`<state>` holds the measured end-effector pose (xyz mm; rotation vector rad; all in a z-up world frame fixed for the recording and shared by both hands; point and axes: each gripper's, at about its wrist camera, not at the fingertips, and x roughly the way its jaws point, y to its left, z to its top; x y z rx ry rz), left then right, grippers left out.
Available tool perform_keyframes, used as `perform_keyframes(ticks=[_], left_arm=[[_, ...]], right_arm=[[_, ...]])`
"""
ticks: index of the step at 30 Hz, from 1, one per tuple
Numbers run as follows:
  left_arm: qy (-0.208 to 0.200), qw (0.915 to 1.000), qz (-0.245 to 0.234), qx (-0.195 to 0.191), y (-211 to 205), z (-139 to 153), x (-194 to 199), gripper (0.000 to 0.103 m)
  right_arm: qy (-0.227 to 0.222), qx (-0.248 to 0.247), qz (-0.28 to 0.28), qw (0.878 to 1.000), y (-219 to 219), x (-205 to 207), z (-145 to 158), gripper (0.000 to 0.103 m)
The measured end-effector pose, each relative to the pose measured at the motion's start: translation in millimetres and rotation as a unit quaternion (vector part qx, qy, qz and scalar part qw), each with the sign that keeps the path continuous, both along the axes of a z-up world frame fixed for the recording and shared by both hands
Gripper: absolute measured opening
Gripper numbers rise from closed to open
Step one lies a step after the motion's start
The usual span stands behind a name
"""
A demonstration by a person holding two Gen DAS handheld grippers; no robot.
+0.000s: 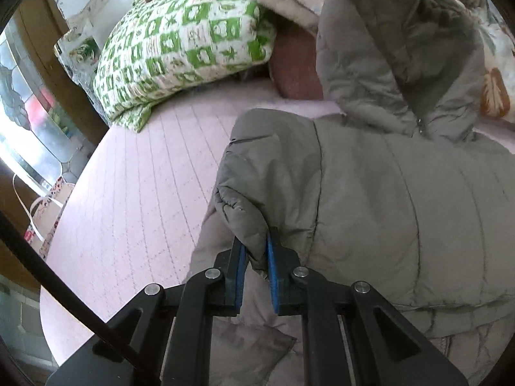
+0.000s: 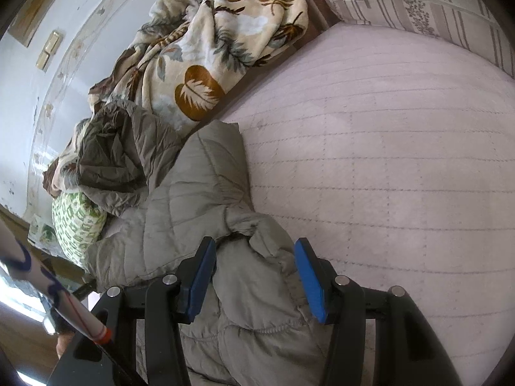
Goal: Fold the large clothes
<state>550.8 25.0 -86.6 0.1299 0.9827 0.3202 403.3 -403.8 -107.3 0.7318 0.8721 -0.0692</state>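
Pale pink quilted bed cover (image 1: 135,193) stretched across both views, stitched in a faint grid. Lay on it a grey padded jacket (image 1: 402,209), filling the right half of the left wrist view from 1 to 5 o'clock, hood (image 1: 396,51) raised toward 1 o'clock against the bedding behind. Seen pinched near 6 o'clock of that view: a bunched fold of the jacket's edge, clamped between the blue pads (image 1: 272,276) of the left gripper (image 1: 256,267), jaws nearly together on the fabric. In the right wrist view, same jacket (image 2: 199,199) sprawled from 9 o'clock down to 6 o'clock, crumpled, darker hood lining turned up near 9 o'clock. Right gripper (image 2: 254,280) held about half open over the jacket's rumpled edge, blue pads (image 2: 310,283) apart, cloth showing in the gap but not squeezed. Beyond the jacket: a green-and-white checked pillow (image 1: 180,51) at 11 o'clock of the left view, touching the cover; a cream blanket with brown leaf print (image 2: 206,51) heaped at 12 o'clock of the right view; a striped floral cushion (image 2: 418,3) at 1 o'clock.
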Motion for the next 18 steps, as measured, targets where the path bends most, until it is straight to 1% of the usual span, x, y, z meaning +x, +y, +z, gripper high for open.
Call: perform_keyframes(ticks=[3, 4, 6, 7, 8, 9, 10, 12, 13, 18], left_arm=[[0.000, 0.9998, 0.004, -0.020, 5, -4, 1, 0.013], [0.001, 0.9996, 0.007, -0.029, 7, -6, 1, 0.018], [0.002, 0.9992, 0.014, -0.038, 15, -6, -1, 0.030], [0.003, 0.9990, 0.022, -0.038, 21, -6, -2, 0.050], [0.001, 0.9986, 0.032, -0.042, 27, -3, -5, 0.060], [-0.002, 0.9976, 0.040, -0.056, 36, -1, -8, 0.060], [0.002, 0.9956, 0.046, -0.081, 45, 1, -11, 0.060], [0.008, 0.9910, 0.060, -0.119, 58, 6, -18, 0.060], [0.007, 0.9896, 0.067, -0.128, 64, 10, -22, 0.060], [-0.015, 0.9898, 0.071, -0.123, 67, 33, -32, 0.060]], right_arm=[[0.002, -0.003, 0.001, 1.000, 2, 2, -1, 0.056], [0.003, -0.003, 0.001, 1.000, 2, 3, -1, 0.056], [0.004, -0.004, 0.002, 1.000, 3, 3, -2, 0.056], [0.004, -0.005, 0.003, 1.000, 3, 3, -1, 0.056], [0.005, -0.004, 0.003, 1.000, 3, 4, -1, 0.056], [0.005, -0.004, 0.003, 1.000, 3, 4, -1, 0.056], [0.005, -0.004, 0.003, 1.000, 3, 4, -1, 0.056], [0.003, -0.001, 0.003, 1.000, 3, 4, -1, 0.056], [0.002, 0.000, 0.002, 1.000, 3, 3, -1, 0.056], [-0.006, -0.009, 0.003, 1.000, 7, -1, 4, 0.056]])
